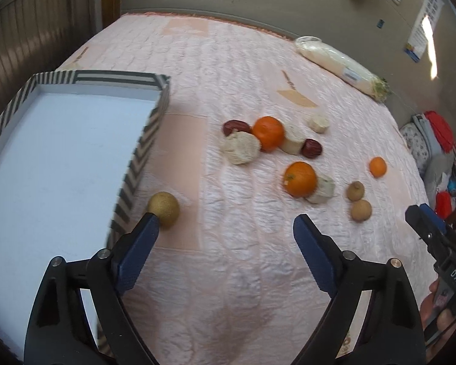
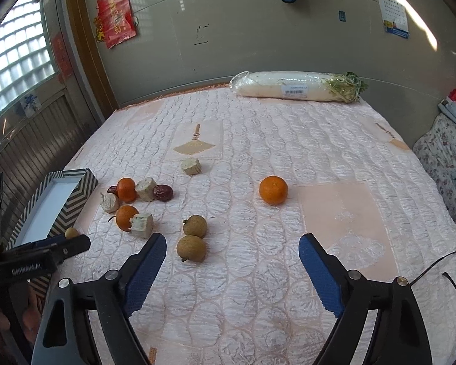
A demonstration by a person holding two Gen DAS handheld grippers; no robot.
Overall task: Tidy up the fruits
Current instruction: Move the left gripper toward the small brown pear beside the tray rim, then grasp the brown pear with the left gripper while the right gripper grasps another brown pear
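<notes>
My left gripper hangs open over the pink quilt with nothing between its fingers. Its left fingertip is right beside a lone longan, which lies against the striped box; the box's white inside holds nothing that I can see. Ahead lie oranges, red dates, pale chunks and two longans. My right gripper is also open and holds nothing. The two longans lie just ahead of its left finger, and one orange lies farther ahead.
A wrapped white radish lies along the far edge by the wall. Flowered fabric and bags crowd the right side. A thin dark cable lies on the quilt at the near right. The box sits at the left edge.
</notes>
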